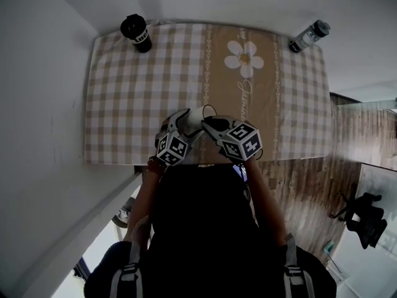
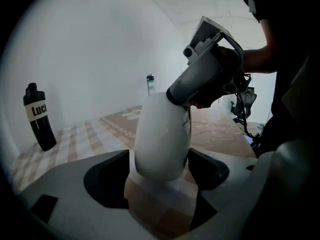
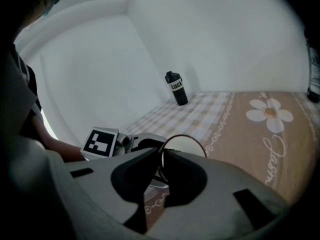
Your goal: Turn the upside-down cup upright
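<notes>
The right gripper [image 3: 161, 156] is clenched on the thin rim of the white cup [image 2: 160, 139], and the left gripper [image 2: 159, 160] grasps its body. In the head view the cup is at lower centre, over the checked tablecloth [image 1: 136, 92]. A black bottle [image 1: 136, 33] stands upper left.

Smooth white cup [image 2: 157, 139], faint sheen; tablecloth [image 1: 142, 92] matt woven cloth; floor [image 1: 310, 179] wood-grain boards, dull.
</notes>
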Demonstrator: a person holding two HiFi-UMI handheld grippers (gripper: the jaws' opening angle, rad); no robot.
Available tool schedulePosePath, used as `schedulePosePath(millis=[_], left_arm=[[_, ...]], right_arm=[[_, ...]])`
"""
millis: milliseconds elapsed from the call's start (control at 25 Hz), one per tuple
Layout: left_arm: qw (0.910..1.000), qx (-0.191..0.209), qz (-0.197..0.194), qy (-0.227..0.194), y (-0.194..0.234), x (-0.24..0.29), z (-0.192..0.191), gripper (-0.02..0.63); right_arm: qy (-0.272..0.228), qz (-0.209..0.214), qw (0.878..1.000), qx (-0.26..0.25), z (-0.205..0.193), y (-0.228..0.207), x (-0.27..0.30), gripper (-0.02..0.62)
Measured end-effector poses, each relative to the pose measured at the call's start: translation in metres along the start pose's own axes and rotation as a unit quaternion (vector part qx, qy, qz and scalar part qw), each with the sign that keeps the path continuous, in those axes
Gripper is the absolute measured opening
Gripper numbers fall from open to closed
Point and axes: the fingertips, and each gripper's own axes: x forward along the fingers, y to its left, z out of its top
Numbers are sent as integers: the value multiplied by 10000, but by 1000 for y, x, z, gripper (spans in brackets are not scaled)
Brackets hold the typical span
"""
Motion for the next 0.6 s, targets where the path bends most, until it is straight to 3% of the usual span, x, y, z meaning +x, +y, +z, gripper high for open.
schedulePosePath(millis=[320, 600], left_arm=[[9999, 160, -2, -51, -2, 3, 4, 354], [9988, 462, 185, -38, 2, -16, 19, 354]], right_arm=[[12, 56, 10000, -77, 0, 0, -1, 36], [-419, 252, 9986, 205, 9, -1, -13, 43]])
